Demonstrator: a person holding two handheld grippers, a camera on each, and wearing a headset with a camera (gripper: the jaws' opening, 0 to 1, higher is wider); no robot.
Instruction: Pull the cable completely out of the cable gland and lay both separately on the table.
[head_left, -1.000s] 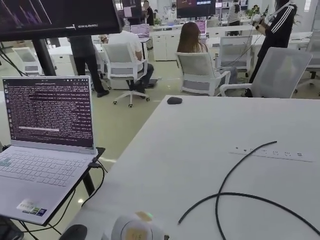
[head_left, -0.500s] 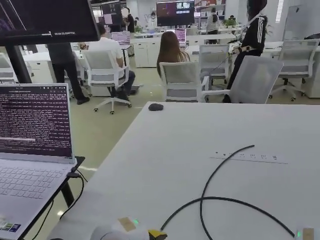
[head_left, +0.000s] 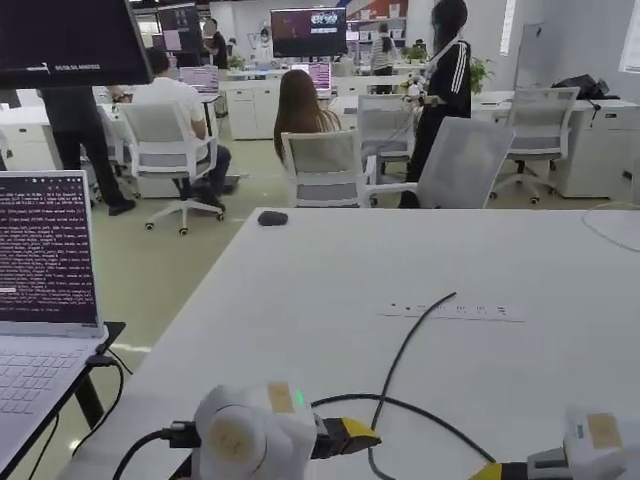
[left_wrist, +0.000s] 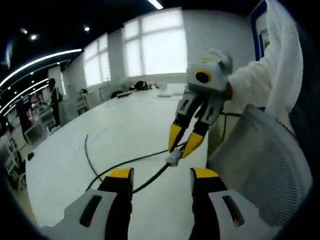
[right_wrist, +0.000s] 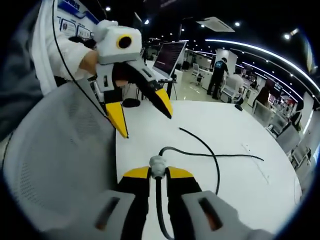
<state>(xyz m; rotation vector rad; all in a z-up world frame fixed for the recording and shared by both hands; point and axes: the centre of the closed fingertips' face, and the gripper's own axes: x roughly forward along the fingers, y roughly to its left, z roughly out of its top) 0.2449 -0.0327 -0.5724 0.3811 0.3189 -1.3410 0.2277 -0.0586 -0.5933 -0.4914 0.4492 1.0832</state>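
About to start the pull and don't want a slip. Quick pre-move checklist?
1. Right tongs shut on the small pale plastic cable gland: ok.
2. Left tongs open and facing the gland: ok.
3. Left tongs gripping the thin black cable: not ok, they hold nothing.
4. Cable run free of snags: cannot tell, it crosses itself on the white tabletop.
5. Bare tabletop area to lay both parts: ok.

In the head view the bottom edge cuts off the right gripper (head_left: 492, 470) at the near end of the cable (head_left: 398, 352); the cable gland (right_wrist: 158, 166) is perhaps hidden there behind its jaws.
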